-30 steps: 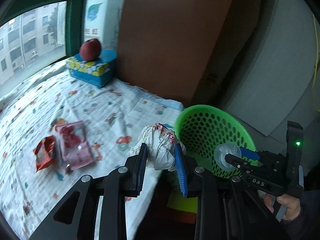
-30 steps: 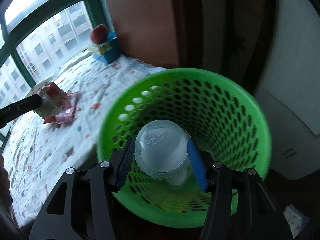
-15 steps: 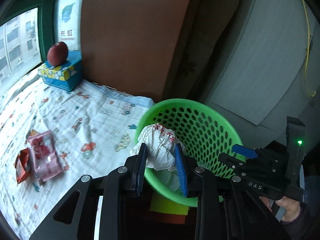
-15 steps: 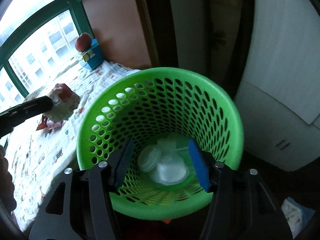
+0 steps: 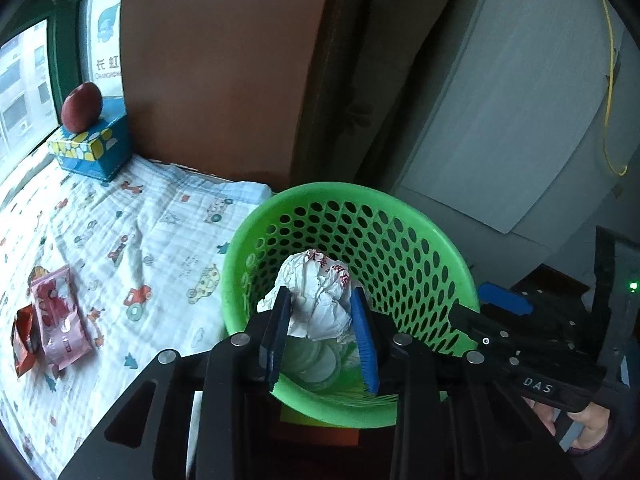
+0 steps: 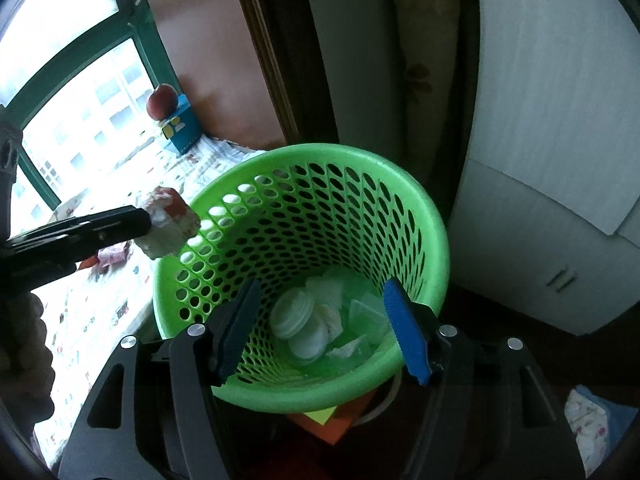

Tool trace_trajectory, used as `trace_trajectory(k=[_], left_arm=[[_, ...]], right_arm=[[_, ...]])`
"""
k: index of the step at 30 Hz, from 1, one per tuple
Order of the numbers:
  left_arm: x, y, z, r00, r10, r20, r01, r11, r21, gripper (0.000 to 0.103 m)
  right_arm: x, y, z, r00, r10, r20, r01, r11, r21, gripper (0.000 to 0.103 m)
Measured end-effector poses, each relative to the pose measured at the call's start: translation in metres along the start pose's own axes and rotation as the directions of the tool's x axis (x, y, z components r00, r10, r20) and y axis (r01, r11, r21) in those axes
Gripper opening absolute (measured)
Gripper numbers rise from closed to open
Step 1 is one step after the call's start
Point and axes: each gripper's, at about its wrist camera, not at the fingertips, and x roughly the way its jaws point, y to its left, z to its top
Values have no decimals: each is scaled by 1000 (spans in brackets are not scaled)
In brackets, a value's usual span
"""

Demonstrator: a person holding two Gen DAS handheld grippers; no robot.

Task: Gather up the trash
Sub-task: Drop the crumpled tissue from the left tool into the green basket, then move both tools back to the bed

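Observation:
A crumpled white paper ball (image 5: 320,284) with red print sits between the blue pads of my left gripper (image 5: 320,300), just over the near left rim of the green perforated basket (image 5: 400,208). The pads still press on it while the jaws start opening. In the right wrist view the same paper ball (image 6: 172,228) hangs at the basket's (image 6: 360,168) left rim. My right gripper (image 6: 322,288) hovers over the basket mouth, its jaws opening with nothing between them. A clear plastic cup (image 6: 292,314) lies on the basket floor among white scraps.
A pink wrapper (image 5: 60,320) and a red wrapper (image 5: 24,340) lie on the patterned cloth (image 5: 140,240) to the left. A blue tissue box (image 5: 92,148) with an apple (image 5: 80,112) stands by the window. A white cabinet (image 6: 560,200) is right of the basket.
The left gripper carried the paper ball rightward from beside the basket to over its rim. The right gripper let go of the clear cup, which fell into the basket, and its jaws widened.

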Motion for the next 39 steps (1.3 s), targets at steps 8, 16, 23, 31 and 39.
trace_trajectory(k=[8,16,23,31,39], left_arm=[[0,-4,-1,1000,-18,5,18,1000,1,49],[-16,14,-9,1000,18,19,-17,999,-32,56],[-37,54,-24,996,83,32,-79,991,-106,60],[-65,122,-45,980,198,26,-187,957,-220,60],[-90,213,-65,944,330,-27,-317,876,-363,60]], right_arm=[[-4,-6,-4,1000,1,4,-1,1000,23,65],[-7,2,-4,1000,21,13,-21,1000,13,68],[-3,28,0,998,65,16,-65,998,-25,72],[7,69,5,994,113,1,-113,990,-86,73],[20,111,8,986,162,-25,-164,977,-136,73]])
